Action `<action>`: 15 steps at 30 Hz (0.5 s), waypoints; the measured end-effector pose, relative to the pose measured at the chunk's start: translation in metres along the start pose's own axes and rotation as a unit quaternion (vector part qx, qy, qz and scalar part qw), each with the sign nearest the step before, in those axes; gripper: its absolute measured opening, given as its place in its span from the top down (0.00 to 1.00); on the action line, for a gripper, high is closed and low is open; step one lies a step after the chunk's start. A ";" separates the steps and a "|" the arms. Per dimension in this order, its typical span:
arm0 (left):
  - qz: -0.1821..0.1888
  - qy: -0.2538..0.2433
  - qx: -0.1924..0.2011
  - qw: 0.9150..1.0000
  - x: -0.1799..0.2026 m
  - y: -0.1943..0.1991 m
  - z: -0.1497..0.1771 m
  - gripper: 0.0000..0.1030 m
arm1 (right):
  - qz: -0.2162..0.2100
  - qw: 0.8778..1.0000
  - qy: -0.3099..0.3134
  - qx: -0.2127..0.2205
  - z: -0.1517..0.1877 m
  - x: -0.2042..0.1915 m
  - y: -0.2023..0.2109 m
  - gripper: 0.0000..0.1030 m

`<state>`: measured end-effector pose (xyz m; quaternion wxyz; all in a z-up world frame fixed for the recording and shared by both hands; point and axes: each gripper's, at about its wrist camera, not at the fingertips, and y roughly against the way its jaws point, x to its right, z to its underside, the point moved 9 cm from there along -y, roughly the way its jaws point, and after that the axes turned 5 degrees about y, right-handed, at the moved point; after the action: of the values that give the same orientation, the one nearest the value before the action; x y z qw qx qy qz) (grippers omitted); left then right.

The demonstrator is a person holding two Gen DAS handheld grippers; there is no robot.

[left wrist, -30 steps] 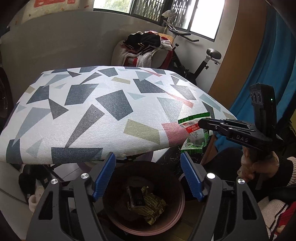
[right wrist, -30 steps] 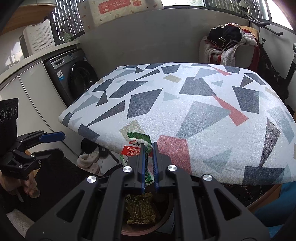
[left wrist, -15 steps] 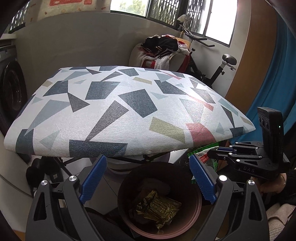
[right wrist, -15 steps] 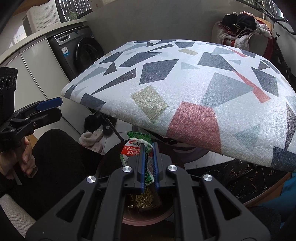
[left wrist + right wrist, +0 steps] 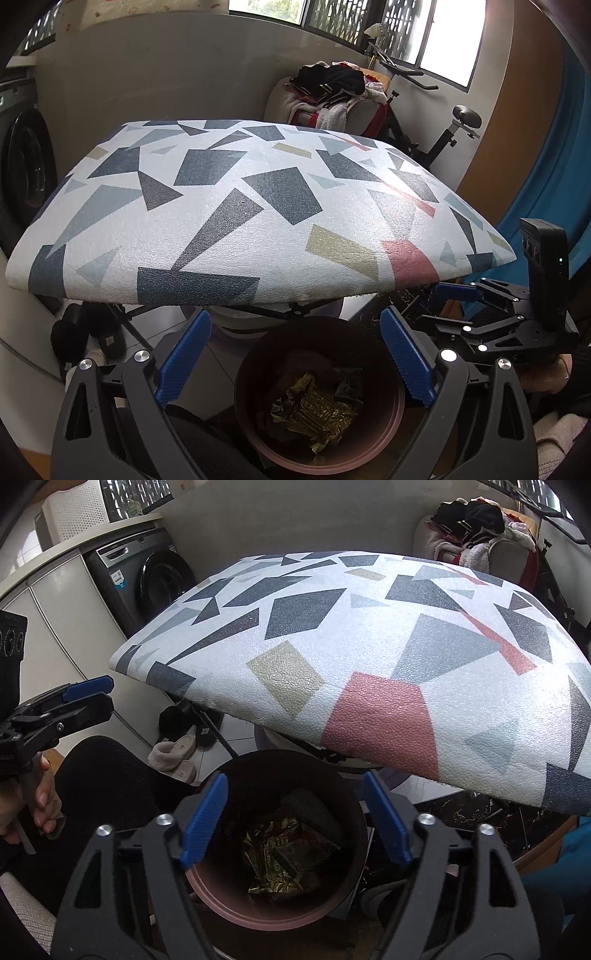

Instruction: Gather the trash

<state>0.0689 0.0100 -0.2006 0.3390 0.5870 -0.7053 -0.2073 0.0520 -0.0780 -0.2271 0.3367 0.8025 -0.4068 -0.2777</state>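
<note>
Clearances, as I find them: my left gripper (image 5: 295, 360) and right gripper (image 5: 295, 818) both hang over the mouth of the brown bin (image 5: 400, 406), jaws opening, nothing between them; the way straight down into the bin is free as far as the crumpled gold wrapper (image 5: 314, 410) lying inside; above and ahead, the patterned tabletop (image 5: 258, 206) overhangs the bin's far rim and bars any forward rise; table legs (image 5: 266, 312) cross beneath it; slippers (image 5: 177, 757) occupy the floor to the left.
</note>
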 end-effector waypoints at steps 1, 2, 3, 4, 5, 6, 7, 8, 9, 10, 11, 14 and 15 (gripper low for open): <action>-0.001 0.001 0.001 1.000 0.000 0.000 0.000 0.10 | 0.005 1.000 -0.003 0.003 -0.001 0.002 0.001 0.11; -0.001 0.001 0.001 1.000 0.000 0.000 0.000 0.10 | 0.009 1.000 -0.008 0.004 -0.001 0.006 0.001 0.06; -0.002 0.001 0.001 1.000 0.000 0.000 0.000 0.10 | 0.013 1.000 -0.014 0.003 -0.001 0.009 0.001 0.06; -0.003 0.000 0.001 1.000 0.000 0.000 0.000 0.10 | 0.015 1.000 -0.020 -0.001 0.000 0.012 0.000 0.06; -0.004 -0.001 0.000 1.000 0.000 0.000 0.000 0.09 | 0.015 1.000 -0.026 -0.005 0.001 0.015 -0.001 0.06; -0.005 -0.003 0.000 1.000 0.001 0.000 0.001 0.09 | 0.017 0.999 -0.032 -0.007 0.002 0.018 -0.002 0.06; -0.007 -0.005 0.000 1.000 0.001 0.000 0.001 0.09 | 0.021 0.999 -0.037 -0.008 0.002 0.020 -0.002 0.06; -0.008 -0.007 0.000 1.000 0.001 0.000 0.001 0.08 | 0.024 0.999 -0.040 -0.007 0.002 0.022 -0.001 0.06; -0.009 -0.008 0.000 1.000 0.002 0.000 0.001 0.08 | 0.027 0.999 -0.042 -0.007 0.002 0.024 0.000 0.06; -0.012 -0.010 0.000 1.000 0.002 0.000 0.000 0.07 | 0.030 0.999 -0.044 -0.005 0.002 0.025 0.000 0.06; -0.013 -0.011 0.000 1.000 0.003 0.000 0.000 0.07 | 0.034 0.998 -0.044 -0.004 0.000 0.027 0.002 0.06; -0.005 -0.023 0.000 1.000 0.009 0.003 -0.012 0.07 | 0.055 0.998 -0.030 0.006 -0.015 0.034 0.012 0.06; -0.005 -0.035 0.003 0.999 0.013 0.005 -0.019 0.07 | 0.065 0.998 -0.022 0.014 -0.025 0.037 0.019 0.06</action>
<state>0.0785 0.0003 -0.1813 0.3117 0.5841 -0.7143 -0.2270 0.0803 -0.1098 -0.2035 0.3339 0.7726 -0.4691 -0.2676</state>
